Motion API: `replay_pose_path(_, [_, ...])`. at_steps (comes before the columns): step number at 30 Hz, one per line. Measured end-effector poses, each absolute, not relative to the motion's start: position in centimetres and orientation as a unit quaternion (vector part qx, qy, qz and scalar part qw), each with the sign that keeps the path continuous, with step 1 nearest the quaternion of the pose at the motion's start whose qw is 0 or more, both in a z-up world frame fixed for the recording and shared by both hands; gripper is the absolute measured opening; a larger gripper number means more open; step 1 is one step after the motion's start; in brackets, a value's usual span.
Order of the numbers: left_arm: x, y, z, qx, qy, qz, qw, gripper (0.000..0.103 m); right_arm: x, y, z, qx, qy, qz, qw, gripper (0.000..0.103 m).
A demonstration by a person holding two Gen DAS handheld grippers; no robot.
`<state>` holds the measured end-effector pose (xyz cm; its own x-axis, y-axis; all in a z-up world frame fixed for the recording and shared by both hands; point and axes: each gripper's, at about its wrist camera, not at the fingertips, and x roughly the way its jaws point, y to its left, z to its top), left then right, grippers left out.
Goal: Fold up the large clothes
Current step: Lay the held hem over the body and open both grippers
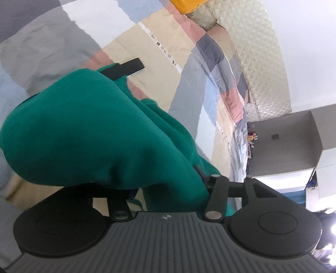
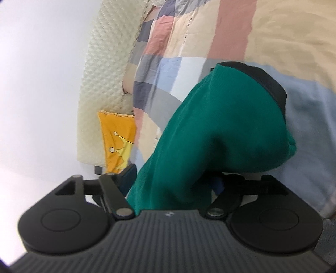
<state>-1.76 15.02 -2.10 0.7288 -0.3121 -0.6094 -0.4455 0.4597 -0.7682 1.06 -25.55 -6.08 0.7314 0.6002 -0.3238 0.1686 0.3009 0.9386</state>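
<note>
Over a bed covered in a patchwork quilt [image 1: 130,52], both pairs of tongs are buried in the same green garment [image 1: 84,130].

From the left wrist view, the green cloth is draped right over the left tongs [image 1: 134,100]. One black fingertip [image 1: 132,66] pokes out past the top of the bundle; the other finger is swallowed by fabric, so I honestly can't tell whether the pads are pinching the cloth or standing loose under it. Further back there's a cream quilted headboard [image 1: 262,63], something yellow [image 1: 189,5] near it, and a grey box-like shelf [image 1: 294,142] off to the right.

Right wrist view is pretty much the same. The green garment [image 2: 220,130] hangs over the right tongs [image 2: 247,100], with only one black finger [image 2: 271,84] showing along the upper right edge of the cloth. Can't tell here either whether the jaws grip anything. A yellow pillow [image 2: 117,134] leans against the headboard [image 2: 100,84], beside the quilt [image 2: 273,37].

Both views are blurry.
</note>
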Motion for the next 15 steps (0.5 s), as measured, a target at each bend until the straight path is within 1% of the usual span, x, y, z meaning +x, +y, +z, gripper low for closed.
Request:
replay_pose_path(2, [-0.4,15.4,-1.9,-0.524,0.363,0.039,0.77,0.063,1.9,-25.5,-5.7,0.575,0.333,0.149,0.732,0.078])
replay_pose_path(8, [4.2,16.3,-2.3,-0.533,0.359,0.044,0.765,0.064,5.7,-25.2,-6.0,0.575,0.33,0.144,0.735,0.078])
replay_pose_path(15, [9.6,17.7,-4.3,-0.553,0.357,0.037,0.752,0.065,11.0,-25.1,-7.7,0.56,0.342,0.13,0.743,0.077])
